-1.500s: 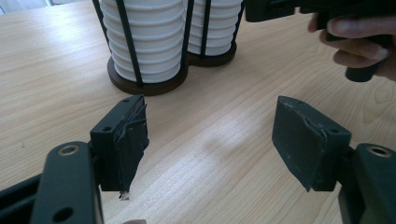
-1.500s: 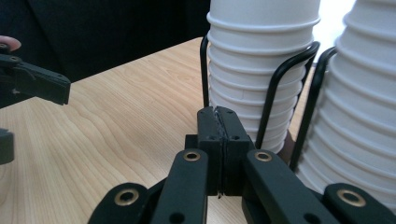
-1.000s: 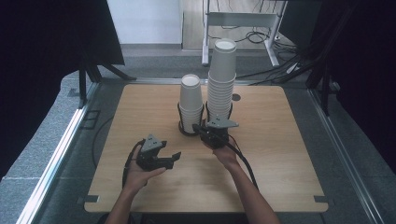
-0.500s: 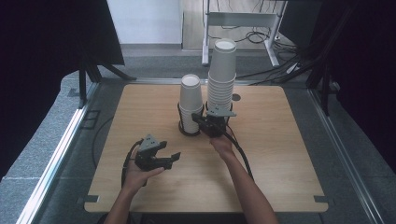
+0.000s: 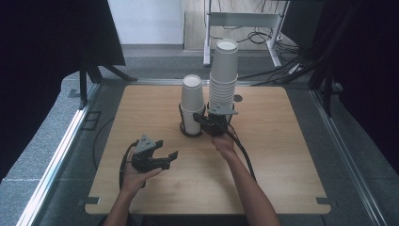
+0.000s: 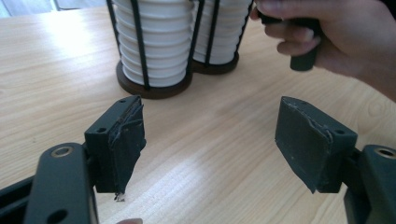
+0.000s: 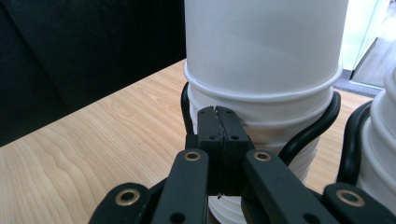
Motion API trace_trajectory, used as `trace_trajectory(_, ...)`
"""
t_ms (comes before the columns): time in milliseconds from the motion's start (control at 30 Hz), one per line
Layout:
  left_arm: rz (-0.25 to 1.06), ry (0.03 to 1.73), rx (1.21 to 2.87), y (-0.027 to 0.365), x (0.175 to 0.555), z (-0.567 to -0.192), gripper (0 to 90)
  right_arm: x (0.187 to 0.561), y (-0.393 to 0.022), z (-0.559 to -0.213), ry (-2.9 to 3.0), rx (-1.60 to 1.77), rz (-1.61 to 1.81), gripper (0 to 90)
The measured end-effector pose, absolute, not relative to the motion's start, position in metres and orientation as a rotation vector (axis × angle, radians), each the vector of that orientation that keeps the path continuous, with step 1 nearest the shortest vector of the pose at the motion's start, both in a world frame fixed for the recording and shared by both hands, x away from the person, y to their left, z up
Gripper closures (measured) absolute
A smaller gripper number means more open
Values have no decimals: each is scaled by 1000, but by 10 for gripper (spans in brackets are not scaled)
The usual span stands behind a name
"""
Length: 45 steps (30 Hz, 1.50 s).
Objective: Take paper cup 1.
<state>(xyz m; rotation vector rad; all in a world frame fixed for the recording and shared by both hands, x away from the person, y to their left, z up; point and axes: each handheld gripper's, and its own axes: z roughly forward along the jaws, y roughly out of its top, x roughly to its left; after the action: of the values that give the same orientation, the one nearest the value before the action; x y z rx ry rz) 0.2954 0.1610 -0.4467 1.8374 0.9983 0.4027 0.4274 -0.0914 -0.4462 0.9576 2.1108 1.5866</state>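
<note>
At the shorter cup stack (image 5: 192, 104) — right hand-held gripper (image 5: 201, 121) nearer.

No text, label, brand, number or sign can be read anywhere: the white paper cups (image 5: 192, 104) are plain, and the wooden desk (image 5: 282, 141) beneath them bears no markings.

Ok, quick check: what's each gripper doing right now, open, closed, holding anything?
Left gripper: open, nothing between the jaws, low over the table.
Right gripper: closed, holding nothing, tips right at the shorter cup stack.
</note>
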Motion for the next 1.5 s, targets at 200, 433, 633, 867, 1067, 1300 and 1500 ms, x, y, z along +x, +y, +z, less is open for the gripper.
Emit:
trace_trajectory(200,358,971,1837,157,300,-439,250,428,-91,-446,2117,962,1588,893)
trace_trajectory(433,390,935,1838,148,307,-423,218,429,-92,-447,2120,959,1593,893)
trace_trajectory(633,374,912,1831,142,318,-412,190,429,-92,-447,2118,955,1594,893)
trace_trajectory(867,361,949,1797,142,340,-406,185,430,-92,-447,2125,945,1590,893)
trace_trajectory(1067,405,967,1799,135,355,-402,152,430,-92,-446,2135,946,1588,893)
trace_trajectory(1300,386,998,1808,131,378,-399,149,432,-93,-446,2140,949,1596,893)
trace_trajectory(1500,378,1020,1817,129,388,-399,149,433,-93,-446,2142,949,1603,889)
